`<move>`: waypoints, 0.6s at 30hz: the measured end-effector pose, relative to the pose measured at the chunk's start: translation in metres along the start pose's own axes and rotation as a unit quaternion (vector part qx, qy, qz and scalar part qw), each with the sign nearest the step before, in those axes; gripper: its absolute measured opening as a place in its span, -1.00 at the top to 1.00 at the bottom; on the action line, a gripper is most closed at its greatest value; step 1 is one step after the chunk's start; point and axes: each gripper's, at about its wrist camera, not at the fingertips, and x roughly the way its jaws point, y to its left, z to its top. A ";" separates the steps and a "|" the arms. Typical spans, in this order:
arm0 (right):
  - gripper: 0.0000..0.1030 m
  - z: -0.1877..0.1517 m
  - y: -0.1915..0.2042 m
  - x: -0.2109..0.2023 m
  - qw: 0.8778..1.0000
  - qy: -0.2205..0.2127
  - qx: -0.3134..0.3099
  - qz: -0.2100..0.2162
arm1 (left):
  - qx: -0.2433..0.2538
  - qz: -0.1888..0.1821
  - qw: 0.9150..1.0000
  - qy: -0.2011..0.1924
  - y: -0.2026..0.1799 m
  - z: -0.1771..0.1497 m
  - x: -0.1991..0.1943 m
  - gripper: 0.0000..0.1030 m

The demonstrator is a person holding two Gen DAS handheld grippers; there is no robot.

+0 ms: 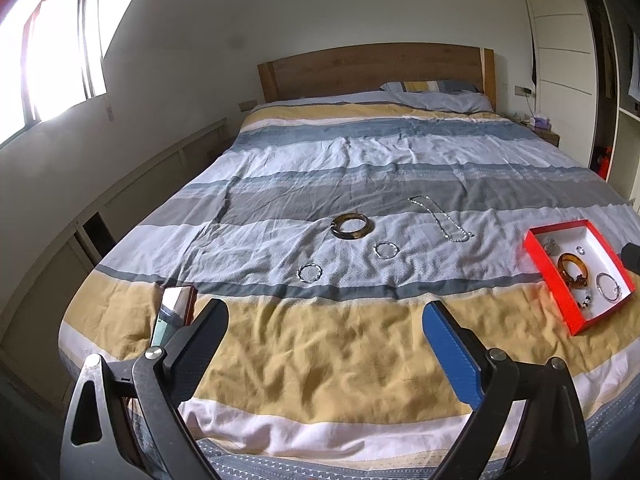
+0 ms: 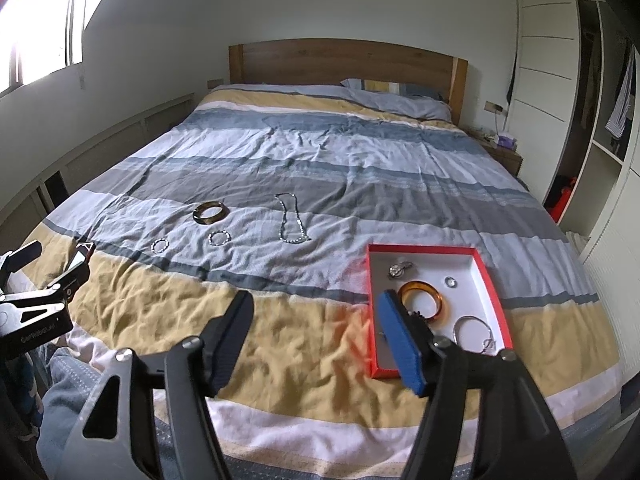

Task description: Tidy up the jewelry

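Red box (image 2: 494, 280): open and shallow, white inside, lying on the yellow stripe of the bed toward its right side, at an angle to the stripes.
Box contents: an amber bangle (image 2: 420, 298) near the middle, a silver hoop (image 2: 474, 330) at the near right, a small ring (image 2: 450, 281) and a silver clump (image 2: 400, 268) toward the far end; the left wrist view also shows a beaded piece (image 1: 585, 300) by the near wall, which the right view hides behind the blue pad.
Loose jewelry: a dark brown bangle (image 1: 351, 226), two thin silver rings (image 1: 386, 250) (image 1: 309, 273) and a silver chain necklace (image 1: 440, 219), all lying apart from one another on the pale blue stripe, left of and beyond the box.
Phone-like object (image 1: 178, 300): glossy, at the left of the yellow stripe, near the bed's left edge.
Left gripper (image 1: 324, 316): jaws spread wide and empty, hovering above the yellow stripe at the foot of the bed.
Right gripper (image 2: 316, 308): jaws spread wide and empty, the blue pad overlapping the box's near left part in the picture; whether it touches the box cannot be told.
Open room: wide bare duvet (image 1: 360, 152) lies between the jewelry and the headboard (image 1: 372, 68).
Edges: the bed's left side runs close to a low panelled wall; on the right a gap separates it from the wardrobe (image 2: 560, 80).
View differences: the right wrist view shows the left gripper at its left margin and a nightstand (image 2: 504, 152) beside the pillow (image 2: 396, 98).
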 end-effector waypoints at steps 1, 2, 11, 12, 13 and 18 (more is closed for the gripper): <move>-0.24 0.000 0.000 0.003 1.000 0.000 0.001 -0.001 | 0.000 0.000 1.000 0.001 0.000 0.000 0.001 -0.88; -0.24 0.000 0.000 0.007 1.000 0.000 0.002 -0.002 | -0.001 0.002 1.000 0.002 0.000 -0.001 0.003 -0.88; -0.25 -0.001 -0.001 0.018 1.000 0.002 0.003 -0.007 | -0.008 0.006 1.000 0.011 0.008 -0.003 0.018 -0.88; -0.25 -0.001 -0.001 0.018 1.000 0.003 0.003 -0.007 | -0.008 0.006 1.000 0.012 0.008 -0.003 0.019 -0.88; -0.25 -0.001 -0.001 0.018 1.000 0.003 0.002 -0.006 | -0.008 0.007 1.000 0.013 0.009 -0.003 0.021 -0.88; -0.25 0.000 0.000 0.029 1.000 0.007 -0.002 -0.004 | -0.008 0.006 1.000 0.018 0.009 -0.004 0.027 -0.88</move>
